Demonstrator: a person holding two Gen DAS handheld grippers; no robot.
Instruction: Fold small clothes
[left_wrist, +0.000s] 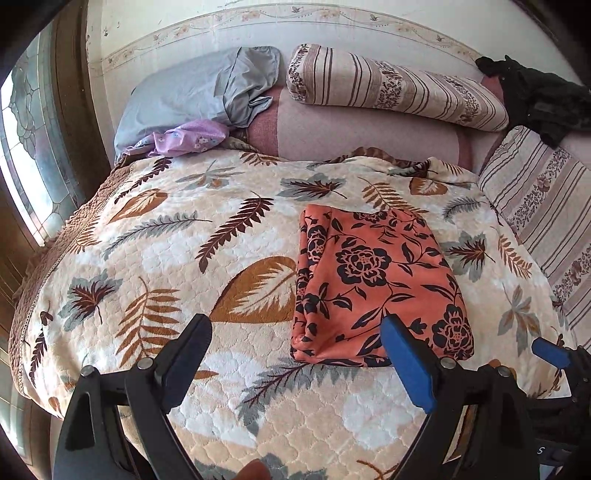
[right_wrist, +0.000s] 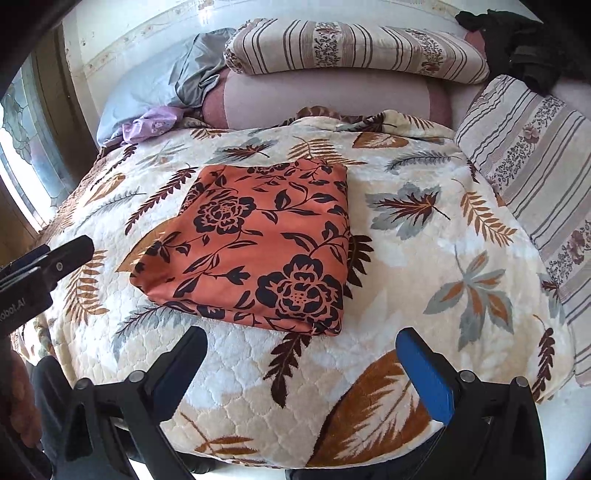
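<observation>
Orange fabric printed with black flowers, the folded garment (left_wrist: 373, 284), lies flat in a neat rectangular stack on the leaf-patterned quilt (left_wrist: 155, 258) that covers the bed, nearer the quilt's near edge than the pillows. In the left wrist view the left gripper (left_wrist: 297, 332) hovers over the quilt with its jaws spread wide and nothing between them; its blue-padded finger overlaps the garment's near edge in the picture, though whether it touches the cloth I cannot tell. The right gripper (right_wrist: 303, 345) likewise stands wide apart and empty, poised just short of the garment's near corner, with bare quilt between its fingers. A blue tip of the right gripper shows at the lower right of the left view, and the left gripper's black body enters the right view from the left edge. Beyond the quilt lie a grey-blue pillow (left_wrist: 192, 96), a small lilac floral cloth (left_wrist: 184, 138), a striped rolled blanket (left_wrist: 391, 86) and dark clothing (left_wrist: 535, 98) against the wall.
</observation>
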